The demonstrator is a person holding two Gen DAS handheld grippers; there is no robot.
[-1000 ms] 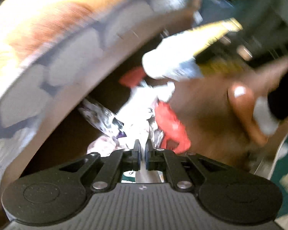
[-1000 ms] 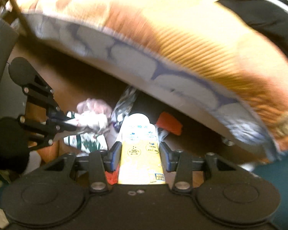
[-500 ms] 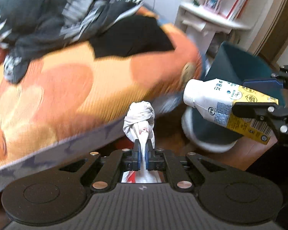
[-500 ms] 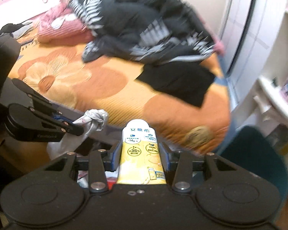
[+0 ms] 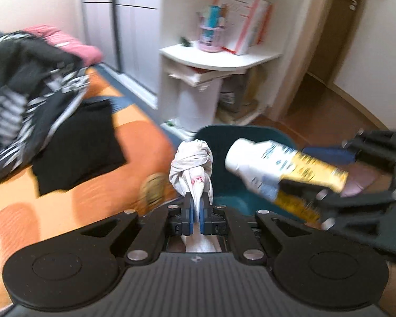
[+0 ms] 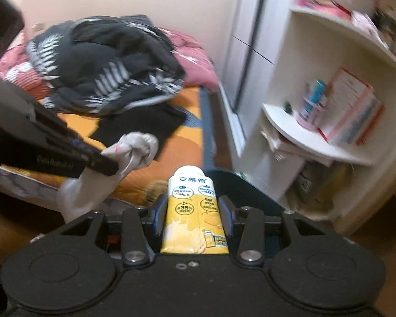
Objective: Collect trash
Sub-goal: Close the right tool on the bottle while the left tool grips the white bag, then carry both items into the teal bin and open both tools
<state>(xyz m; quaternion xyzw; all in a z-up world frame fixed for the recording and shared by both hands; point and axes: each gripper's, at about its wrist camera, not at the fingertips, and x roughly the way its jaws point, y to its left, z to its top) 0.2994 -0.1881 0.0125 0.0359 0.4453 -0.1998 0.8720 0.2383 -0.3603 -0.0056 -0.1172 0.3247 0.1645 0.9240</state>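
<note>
My left gripper [image 5: 194, 203] is shut on a knotted white plastic bag [image 5: 192, 166], pinching it just below the knot; the bag [image 6: 134, 149] hangs beside the bed in the right wrist view, where the left gripper [image 6: 103, 162] comes in from the left. My right gripper [image 6: 192, 206] is shut on a yellow and white drink carton [image 6: 194, 206], cap end forward. In the left wrist view the carton [image 5: 282, 171] is held at the right, over the dark teal bin [image 5: 237, 142] on the floor. The bin [image 6: 240, 187] lies just beyond the carton.
An orange flowered bed [image 5: 92, 174] with a heap of dark clothes [image 6: 103, 68] fills the left. A white corner shelf unit [image 5: 219, 58] with books and a cup stands ahead. A wooden floor and a doorway [image 5: 327, 92] open to the right.
Both grippers have risen from under the bed's edge, carrying the bag and the carton. The view now shows the bed top, the shelf and the teal bin below.
</note>
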